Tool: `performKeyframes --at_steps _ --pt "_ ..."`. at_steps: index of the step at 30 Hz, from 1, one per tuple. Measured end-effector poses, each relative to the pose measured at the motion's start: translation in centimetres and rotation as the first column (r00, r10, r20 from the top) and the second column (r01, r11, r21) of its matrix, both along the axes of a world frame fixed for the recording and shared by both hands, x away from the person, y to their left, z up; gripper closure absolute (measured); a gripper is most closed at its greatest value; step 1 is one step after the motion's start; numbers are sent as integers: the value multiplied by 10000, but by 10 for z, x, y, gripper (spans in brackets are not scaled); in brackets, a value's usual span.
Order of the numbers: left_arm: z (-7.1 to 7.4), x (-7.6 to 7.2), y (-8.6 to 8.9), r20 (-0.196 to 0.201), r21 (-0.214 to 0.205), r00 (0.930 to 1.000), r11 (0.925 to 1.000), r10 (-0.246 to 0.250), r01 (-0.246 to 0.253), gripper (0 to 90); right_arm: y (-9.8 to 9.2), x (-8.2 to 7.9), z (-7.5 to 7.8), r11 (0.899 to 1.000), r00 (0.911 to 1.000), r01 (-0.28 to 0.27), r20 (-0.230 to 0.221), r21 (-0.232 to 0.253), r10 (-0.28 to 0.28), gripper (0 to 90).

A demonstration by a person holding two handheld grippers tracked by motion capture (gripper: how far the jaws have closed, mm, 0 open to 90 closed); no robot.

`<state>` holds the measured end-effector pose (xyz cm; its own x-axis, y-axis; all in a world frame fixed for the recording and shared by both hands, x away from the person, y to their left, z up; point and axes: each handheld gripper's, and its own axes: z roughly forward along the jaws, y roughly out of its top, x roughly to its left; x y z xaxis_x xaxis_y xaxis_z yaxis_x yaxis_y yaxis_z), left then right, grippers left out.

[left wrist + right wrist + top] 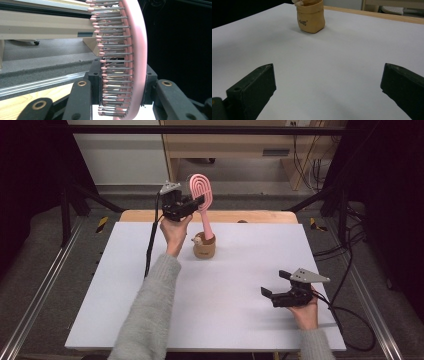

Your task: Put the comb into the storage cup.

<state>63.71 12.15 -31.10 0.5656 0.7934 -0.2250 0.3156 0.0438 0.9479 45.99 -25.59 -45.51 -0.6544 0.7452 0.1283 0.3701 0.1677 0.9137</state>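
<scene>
A pink hairbrush (201,187) stands upright over the far middle of the table, its handle reaching down into a tan holder (204,248). My left gripper (197,201) is shut on the brush head. In the left gripper view one jaw rests against the bristle tips and the other against the pink back of the hairbrush (136,50), with my left gripper (122,82) around it. My right gripper (274,283) rests low at the front right, open and with nothing in it. In the right gripper view my right gripper (328,82) faces the holder (310,18) across bare table.
The white table top (225,285) lies on a wooden board whose far edge (260,216) shows. A small pale item (197,240) sticks out at the holder's rim. Black frame bars and cables stand at both sides. A cable hangs from the left gripper.
</scene>
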Motion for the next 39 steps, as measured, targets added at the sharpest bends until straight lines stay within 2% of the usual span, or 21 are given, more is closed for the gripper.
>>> performKeyframes --at_steps 8,17,35,39 --pt "-7 6 -1 -174 206 9998 9997 93 -90 629 0 0 0 10000 10000 2 12 -14 -2 2" --pt "-12 7 -5 -138 505 9999 9987 19 -12 628 0 0 0 10000 10000 -14 7 7 14 2" --pt "-32 9 -3 -447 475 9990 9989 38 -17 628 1 0 0 10000 10000 -24 -34 -5 24 2" --pt "-36 9 -2 -488 360 9988 9994 18 -1 628 1 0 -1 10000 10000 -30 -37 -8 30 2"
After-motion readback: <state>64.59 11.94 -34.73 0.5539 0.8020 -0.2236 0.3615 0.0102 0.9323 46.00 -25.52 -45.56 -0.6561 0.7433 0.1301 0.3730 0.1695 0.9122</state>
